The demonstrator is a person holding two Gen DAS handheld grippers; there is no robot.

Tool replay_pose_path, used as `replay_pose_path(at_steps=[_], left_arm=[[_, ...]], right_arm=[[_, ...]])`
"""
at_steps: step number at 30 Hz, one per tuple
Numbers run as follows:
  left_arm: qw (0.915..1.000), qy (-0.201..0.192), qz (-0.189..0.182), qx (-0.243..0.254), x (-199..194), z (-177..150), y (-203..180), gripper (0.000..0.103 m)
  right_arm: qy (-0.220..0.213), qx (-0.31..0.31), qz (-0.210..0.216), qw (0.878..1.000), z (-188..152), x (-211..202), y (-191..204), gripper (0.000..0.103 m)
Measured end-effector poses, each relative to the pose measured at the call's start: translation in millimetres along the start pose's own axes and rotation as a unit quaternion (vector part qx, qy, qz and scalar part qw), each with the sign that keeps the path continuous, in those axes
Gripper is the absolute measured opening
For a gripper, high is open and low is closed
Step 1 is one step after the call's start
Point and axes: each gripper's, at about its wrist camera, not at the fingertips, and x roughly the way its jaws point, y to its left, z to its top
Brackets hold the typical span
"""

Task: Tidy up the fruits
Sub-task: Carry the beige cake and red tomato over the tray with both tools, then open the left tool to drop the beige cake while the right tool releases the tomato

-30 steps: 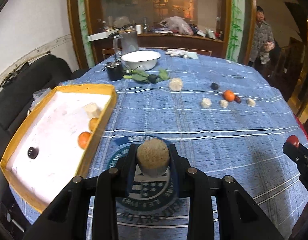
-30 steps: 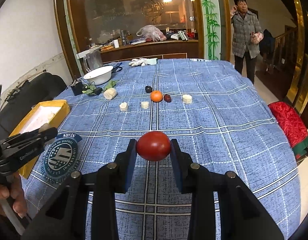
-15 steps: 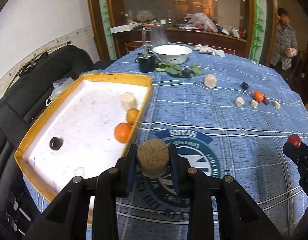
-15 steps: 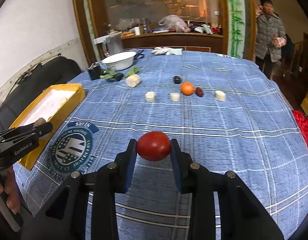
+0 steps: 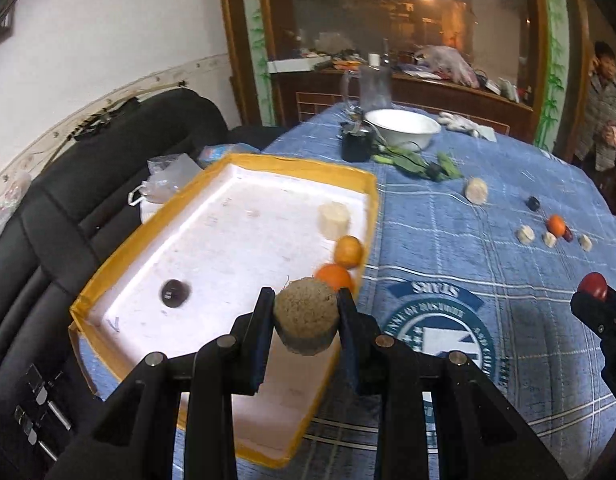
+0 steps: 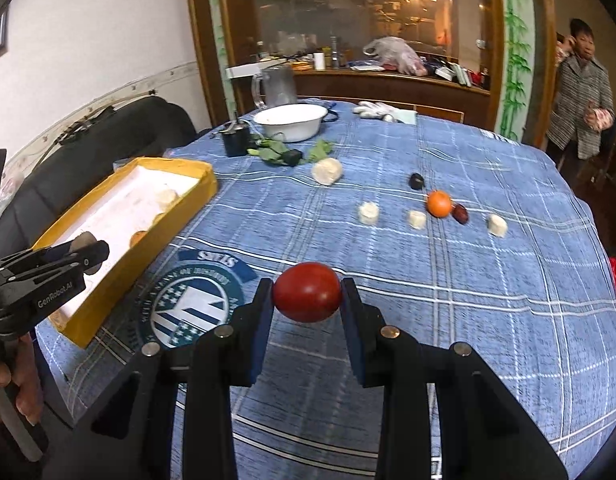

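My left gripper [image 5: 305, 322] is shut on a round brown fuzzy fruit [image 5: 305, 318] and holds it over the near right part of the yellow-rimmed white tray [image 5: 211, 240]. The tray holds two oranges [image 5: 335, 276], a pale chunk [image 5: 334, 219] and a dark fruit [image 5: 174, 292]. My right gripper [image 6: 308, 300] is shut on a red tomato [image 6: 308, 297] above the blue checked tablecloth [image 6: 448, 288], right of the tray [image 6: 139, 184]. An orange [image 6: 439, 203], dark fruits and pale chunks [image 6: 368, 213] lie on the cloth beyond.
A white bowl [image 6: 289, 121], a glass jug [image 6: 277, 86], a black cup [image 6: 235, 142] and green leaves [image 6: 285, 151] stand at the far side. A black sofa [image 5: 67, 200] lies left of the table. A person [image 6: 580, 88] stands at the far right.
My left gripper has carried the brown fruit leftward from above the tablecloth to over the tray. My right gripper has drifted left with the tomato.
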Motion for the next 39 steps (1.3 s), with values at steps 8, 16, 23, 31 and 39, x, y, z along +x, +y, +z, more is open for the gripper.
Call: replay_pose_path(at_steps=[8, 16, 23, 31, 39], left_arm=[[0.9985, 0.007, 0.032, -0.044, 10.4, 6.5, 43.4, 0.030], [0.9954, 0.034, 0.052, -0.073, 30.1, 6.0, 78.0, 0.030], [0.9916, 0.047, 0.074, -0.095, 43.3, 11.7, 96.3, 0.030], [0.9892, 0.037, 0.092, -0.108, 51.4, 18.5, 110.9, 0.030], [0.9852, 0.045, 0.106, -0.127, 64.8, 19.8, 129.1, 0.030]], right_arm=[[-0.004, -0.027, 0.026, 0.999, 18.5, 8.5, 32.4, 0.035], [-0.012, -0.061, 0.059, 0.996, 45.5, 23.0, 75.1, 0.035], [-0.006, -0.076, 0.087, 0.993, 66.7, 52.0, 105.3, 0.035], [0.026, -0.101, 0.120, 0.987, 78.4, 98.4, 146.9, 0.036], [0.043, -0.119, 0.132, 0.983, 82.0, 130.1, 174.2, 0.036]])
